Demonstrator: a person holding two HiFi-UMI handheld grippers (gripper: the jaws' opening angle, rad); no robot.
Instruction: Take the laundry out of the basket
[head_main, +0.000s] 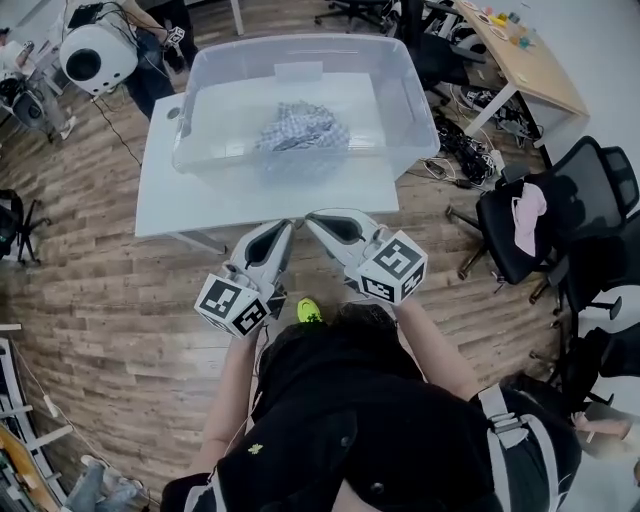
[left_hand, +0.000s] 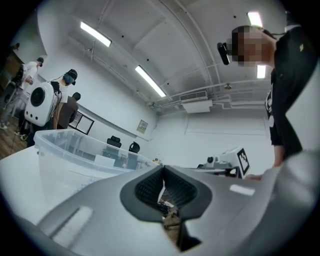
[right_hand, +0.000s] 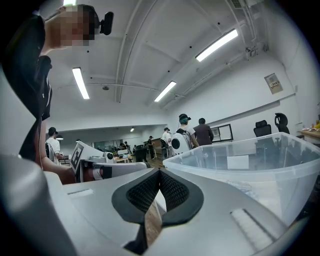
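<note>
A clear plastic basket (head_main: 408, 100) stands on a white table (head_main: 200, 200). Inside it lies a crumpled grey-and-white checked cloth (head_main: 300, 128), the laundry. Both grippers hover side by side just short of the table's near edge, pointing toward the basket. My left gripper (head_main: 285, 228) has its jaws shut with nothing between them, and its own view shows the tips (left_hand: 162, 170) meeting. My right gripper (head_main: 312, 218) is likewise shut and empty (right_hand: 160, 172). The basket (left_hand: 75, 150) rises to the left in the left gripper view and to the right (right_hand: 250, 160) in the right gripper view.
Black office chairs (head_main: 540, 215), one with a pink cloth on it, stand to the right. A wooden desk (head_main: 530, 55) is at the far right, with cables (head_main: 460, 150) on the floor beside it. A white round device (head_main: 97, 57) and people stand at the far left.
</note>
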